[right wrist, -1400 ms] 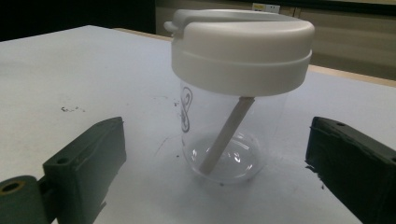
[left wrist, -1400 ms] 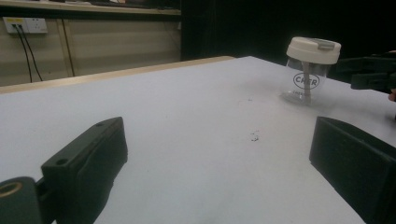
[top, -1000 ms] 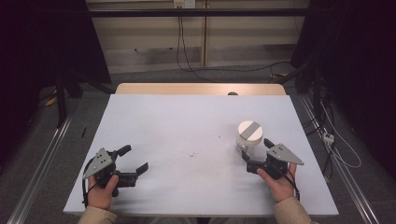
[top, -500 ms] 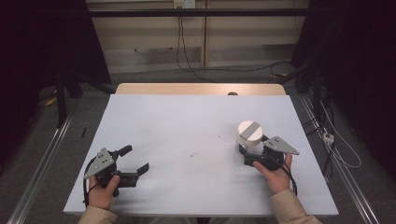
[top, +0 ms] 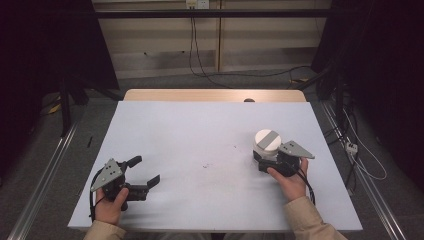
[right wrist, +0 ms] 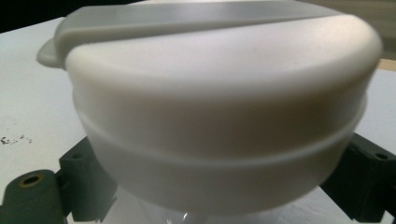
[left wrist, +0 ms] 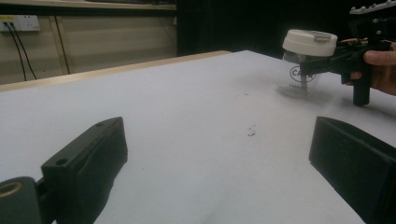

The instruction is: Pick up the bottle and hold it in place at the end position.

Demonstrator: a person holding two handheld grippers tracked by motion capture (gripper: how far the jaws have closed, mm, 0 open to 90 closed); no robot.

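The clear cup (top: 267,148) at four o'clock probably was light, rigid, slippery; right gripper (top: 265,161) jaws, closing below its lid (top: 268,139), seemingly weren't yet pressing; left gripper (top: 146,174) gaped empty

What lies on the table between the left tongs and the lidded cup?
Bare white table, apart from a few small dark specks, seen in the high view between the left tongs and the cup; the left gripper view shows them too.

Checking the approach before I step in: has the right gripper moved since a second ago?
Yes. In the high view the right gripper has slid forward and leftward toward the table's far wooden edge, up against the white-lidded jar; its jaws have just been closing around the jar.
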